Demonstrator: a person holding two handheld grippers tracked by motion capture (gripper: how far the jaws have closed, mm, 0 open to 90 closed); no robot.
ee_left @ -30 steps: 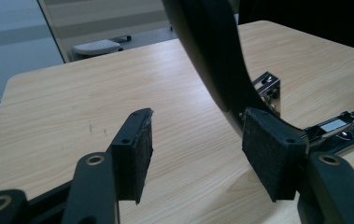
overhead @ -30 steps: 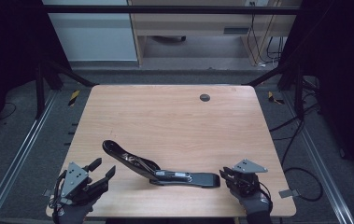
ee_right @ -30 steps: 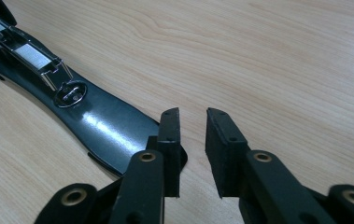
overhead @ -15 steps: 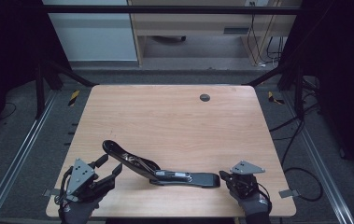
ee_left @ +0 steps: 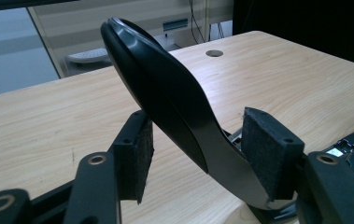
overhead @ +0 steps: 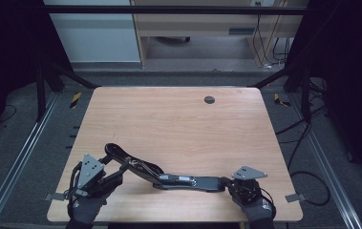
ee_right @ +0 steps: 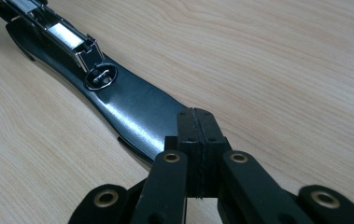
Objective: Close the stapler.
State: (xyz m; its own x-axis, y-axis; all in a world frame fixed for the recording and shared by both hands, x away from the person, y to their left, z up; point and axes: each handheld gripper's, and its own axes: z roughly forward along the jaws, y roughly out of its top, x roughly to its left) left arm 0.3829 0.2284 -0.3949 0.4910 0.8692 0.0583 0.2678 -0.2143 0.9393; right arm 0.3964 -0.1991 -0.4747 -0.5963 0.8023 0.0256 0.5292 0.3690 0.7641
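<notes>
High view: opened black stapler [overhead: 169,175] lies at table [overhead: 183,124] near edge, base end pinned under shut right gripper [overhead: 229,183], raised top arm [ee_left: 165,98] betw. closing, half-open left gripper [ee_left: 198,156] pads w/o firm grip; judged next: clamp arm, swing it.

Stapler [ee_right: 132,107] tip behind shut claw [ee_right: 197,154]

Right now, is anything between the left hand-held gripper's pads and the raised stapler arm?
Nothing visible. The stapler arm already sits between the left hand-held gripper pads, which stand open around it, with bare table behind.
</notes>
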